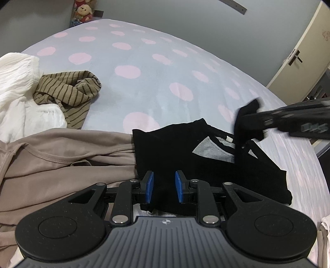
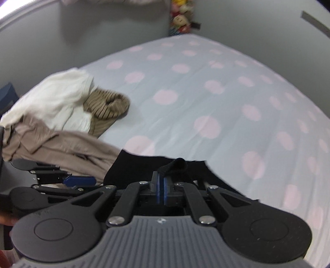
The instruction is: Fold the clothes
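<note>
**Right gripper pinches the black garment's edge**

We see the right gripper [image 2: 161, 186] with its blue pads pressed together on a raised fold of the black garment [image 2: 144, 167], which lies on the bed [image 2: 206, 86] with its pale blue, pink-dotted sheet. At the left edge, the left gripper [image 2: 79, 180] lies low beside the garment, one blue pad showing; we cannot tell how its jaws stand. A beige garment [image 2: 68, 144] touches the black one's left side. Beyond it sit a white garment [image 2: 51, 99] and a tan striped garment [image 2: 107, 105], bunched together. Plush toys [image 2: 181, 18] stand against the grey wall.
</note>
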The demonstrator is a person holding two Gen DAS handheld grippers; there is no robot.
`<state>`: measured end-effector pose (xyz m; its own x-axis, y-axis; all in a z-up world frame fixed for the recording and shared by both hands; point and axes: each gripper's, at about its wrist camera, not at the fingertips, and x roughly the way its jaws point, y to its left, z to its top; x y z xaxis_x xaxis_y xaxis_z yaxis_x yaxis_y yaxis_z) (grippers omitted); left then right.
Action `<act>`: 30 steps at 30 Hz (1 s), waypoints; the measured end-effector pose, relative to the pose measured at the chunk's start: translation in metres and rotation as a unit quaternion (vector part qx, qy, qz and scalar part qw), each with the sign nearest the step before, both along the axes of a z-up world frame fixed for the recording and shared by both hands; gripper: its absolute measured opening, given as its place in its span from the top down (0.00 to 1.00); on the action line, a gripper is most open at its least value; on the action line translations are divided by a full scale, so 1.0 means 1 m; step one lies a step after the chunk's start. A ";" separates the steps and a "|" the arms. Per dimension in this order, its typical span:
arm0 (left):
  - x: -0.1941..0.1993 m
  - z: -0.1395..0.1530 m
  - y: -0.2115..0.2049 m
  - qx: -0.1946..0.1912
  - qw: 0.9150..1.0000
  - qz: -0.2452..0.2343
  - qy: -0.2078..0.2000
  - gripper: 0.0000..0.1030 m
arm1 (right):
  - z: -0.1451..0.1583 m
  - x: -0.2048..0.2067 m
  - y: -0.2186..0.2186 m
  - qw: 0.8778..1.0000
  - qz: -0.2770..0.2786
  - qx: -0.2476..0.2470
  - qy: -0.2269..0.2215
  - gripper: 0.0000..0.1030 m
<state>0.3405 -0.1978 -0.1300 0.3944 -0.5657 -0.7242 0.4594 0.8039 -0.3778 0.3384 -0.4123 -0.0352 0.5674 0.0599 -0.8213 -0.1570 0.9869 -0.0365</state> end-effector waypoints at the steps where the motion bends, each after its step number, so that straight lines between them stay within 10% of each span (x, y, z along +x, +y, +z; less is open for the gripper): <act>1: 0.000 0.000 -0.001 -0.001 1.000 -0.001 -0.001 0.81 | -0.008 0.005 0.004 1.000 0.004 -0.001 0.005 0.96; 19: -0.001 -0.012 -0.016 -0.009 1.000 -0.012 0.005 0.74 | -0.046 -0.008 -0.025 0.999 -0.008 0.034 0.023 0.89; 30: 0.003 -0.019 -0.019 0.015 1.000 -0.002 0.015 0.74 | -0.089 -0.013 0.002 0.993 0.110 -0.031 0.005 0.77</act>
